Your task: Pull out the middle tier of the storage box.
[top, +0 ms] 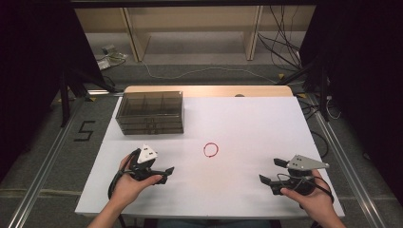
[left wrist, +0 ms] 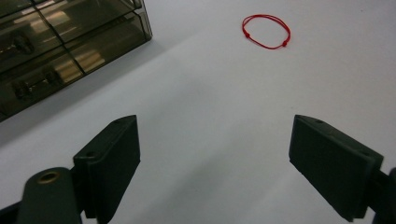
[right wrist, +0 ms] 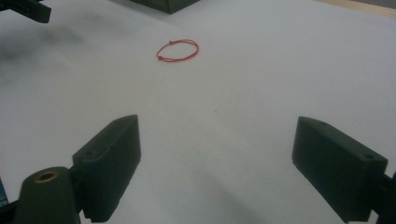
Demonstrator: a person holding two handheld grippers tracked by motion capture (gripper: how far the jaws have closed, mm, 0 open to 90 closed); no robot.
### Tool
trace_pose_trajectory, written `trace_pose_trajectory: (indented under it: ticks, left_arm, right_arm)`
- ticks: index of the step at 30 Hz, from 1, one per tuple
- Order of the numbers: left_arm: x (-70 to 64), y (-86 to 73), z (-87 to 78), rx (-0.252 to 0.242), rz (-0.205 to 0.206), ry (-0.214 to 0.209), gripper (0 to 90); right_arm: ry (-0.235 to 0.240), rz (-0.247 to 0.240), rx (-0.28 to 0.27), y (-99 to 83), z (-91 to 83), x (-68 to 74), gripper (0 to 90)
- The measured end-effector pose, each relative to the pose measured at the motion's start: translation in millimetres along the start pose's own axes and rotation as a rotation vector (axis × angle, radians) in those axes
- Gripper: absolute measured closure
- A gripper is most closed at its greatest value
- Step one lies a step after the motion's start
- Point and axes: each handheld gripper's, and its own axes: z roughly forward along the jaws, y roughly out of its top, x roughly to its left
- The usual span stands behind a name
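Left gripper (top: pixel 154 172) and right gripper (top: pixel 280 175) low over white table (top: pixel 256 123), well apart, jaws spread wide, nothing held. Red cord loop (top: pixel 211 149) flat mid-table between them, untouched; smoky drawer box (top: pixel 150 113) at far left corner, drawers closed. Likely a ready stance, both aimed inward at loop.

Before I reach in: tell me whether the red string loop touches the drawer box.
Apart. The high view shows bare white table between the red string loop and the drawer box.
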Motion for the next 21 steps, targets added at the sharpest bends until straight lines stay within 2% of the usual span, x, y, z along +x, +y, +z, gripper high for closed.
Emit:
trace_pose_trajectory:
  ticks: [9,14,15,18,21]
  left_arm:
    - [1.9,3.5,1.1,-0.007,0.001,0.006,16.6]
    - [6.9,8.1,2.2,0.008,0.069,0.073,16.6]
    - [9.6,11.4,3.4,0.012,0.092,0.113,16.9]
    - [12.5,14.6,5.2,0.010,0.096,0.122,17.9]
    - [19.1,19.5,9.8,0.024,0.131,0.132,21.8]
  right_arm:
    - [-0.005,0.003,0.003,-0.6,-0.5,0.7,16.1]
    - [-0.010,0.007,0.009,0.4,0.4,0.7,16.1]
    - [-0.014,-0.002,0.017,0.6,-0.2,1.9,16.1]
    - [-0.016,0.004,0.010,0.3,-1.8,4.0,16.0]
    - [-0.018,0.005,0.006,0.1,-2.1,3.2,16.0]
